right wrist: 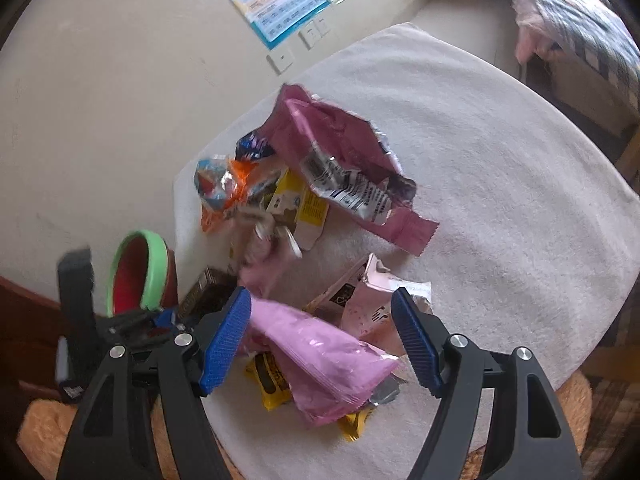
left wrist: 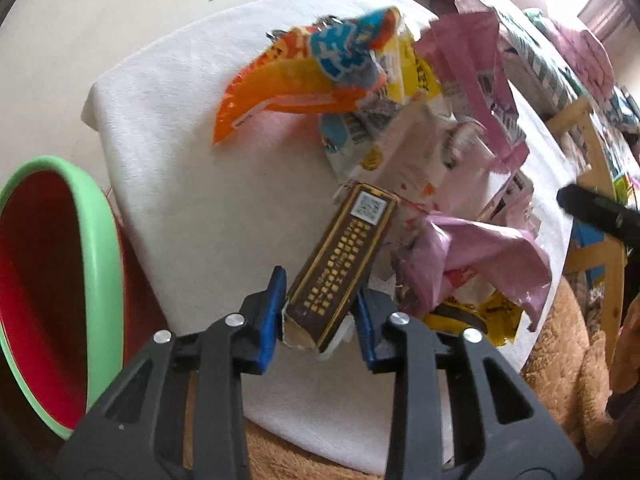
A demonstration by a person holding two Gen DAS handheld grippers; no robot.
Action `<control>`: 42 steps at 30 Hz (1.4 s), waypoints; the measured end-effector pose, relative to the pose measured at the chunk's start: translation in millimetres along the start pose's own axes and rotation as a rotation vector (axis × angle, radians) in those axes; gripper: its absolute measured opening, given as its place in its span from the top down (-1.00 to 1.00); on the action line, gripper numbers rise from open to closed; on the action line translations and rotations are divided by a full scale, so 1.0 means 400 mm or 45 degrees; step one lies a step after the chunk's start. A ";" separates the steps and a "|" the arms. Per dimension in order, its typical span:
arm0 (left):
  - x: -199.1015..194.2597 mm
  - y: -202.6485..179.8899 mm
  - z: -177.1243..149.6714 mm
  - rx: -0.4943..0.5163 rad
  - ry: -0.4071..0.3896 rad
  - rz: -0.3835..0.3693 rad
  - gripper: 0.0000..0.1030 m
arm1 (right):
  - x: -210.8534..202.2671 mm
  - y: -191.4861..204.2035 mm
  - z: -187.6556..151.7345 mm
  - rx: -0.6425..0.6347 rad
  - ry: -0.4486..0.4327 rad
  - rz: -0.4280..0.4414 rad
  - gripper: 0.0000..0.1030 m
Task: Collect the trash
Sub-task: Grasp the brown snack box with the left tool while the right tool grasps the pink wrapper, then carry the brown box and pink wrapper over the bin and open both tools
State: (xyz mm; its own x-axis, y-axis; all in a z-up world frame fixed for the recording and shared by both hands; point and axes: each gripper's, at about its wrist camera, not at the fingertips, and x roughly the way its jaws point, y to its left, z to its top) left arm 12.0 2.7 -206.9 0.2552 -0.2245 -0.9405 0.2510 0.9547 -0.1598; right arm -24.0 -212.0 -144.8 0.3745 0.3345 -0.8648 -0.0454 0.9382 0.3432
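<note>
A heap of snack wrappers lies on a table under a white cloth (left wrist: 192, 200). My left gripper (left wrist: 320, 284) is shut on the near end of a long brown box with gold print (left wrist: 344, 256), its blue pads pressing on both sides. That box also shows at the left of the right wrist view (right wrist: 208, 292). My right gripper (right wrist: 320, 294) stands open just above a pale pink wrapper (right wrist: 320, 352), which lies between its fingers without touching them. An orange wrapper (left wrist: 272, 92) lies at the far side of the heap.
A red bin with a green rim (left wrist: 100, 264) stands on the floor to the left of the table, close to the left gripper. A large dark-pink bag (right wrist: 340, 152), yellow packets (right wrist: 272, 384) and a pink carton (right wrist: 372, 304) fill the heap. A brown fuzzy rug (left wrist: 560, 360) lies below the table's near edge.
</note>
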 end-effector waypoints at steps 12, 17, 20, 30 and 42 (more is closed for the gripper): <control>0.009 0.023 0.006 -0.068 0.025 -0.015 0.12 | 0.108 0.091 -0.062 -0.259 0.232 -0.026 0.47; 0.009 0.018 0.012 -0.050 0.023 -0.007 0.12 | 0.098 0.074 -0.054 -0.211 0.224 0.011 0.67; 0.015 0.020 0.009 -0.031 0.032 0.010 0.12 | 0.097 0.071 -0.051 -0.198 0.215 0.001 0.45; 0.038 -0.005 0.003 -0.026 0.043 0.002 0.32 | 0.150 0.089 -0.069 -0.201 0.321 0.031 0.69; -0.107 -0.019 0.052 -0.079 -0.201 0.018 0.54 | -0.014 0.080 0.001 -0.125 0.007 0.092 0.76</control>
State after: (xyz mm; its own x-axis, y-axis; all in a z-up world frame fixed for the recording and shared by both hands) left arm 18.8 1.0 -159.3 0.4031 -0.2339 -0.8848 0.1895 0.9672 -0.1693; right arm -27.0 -184.0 -128.7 0.3616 0.4019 -0.8413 -0.1627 0.9157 0.3675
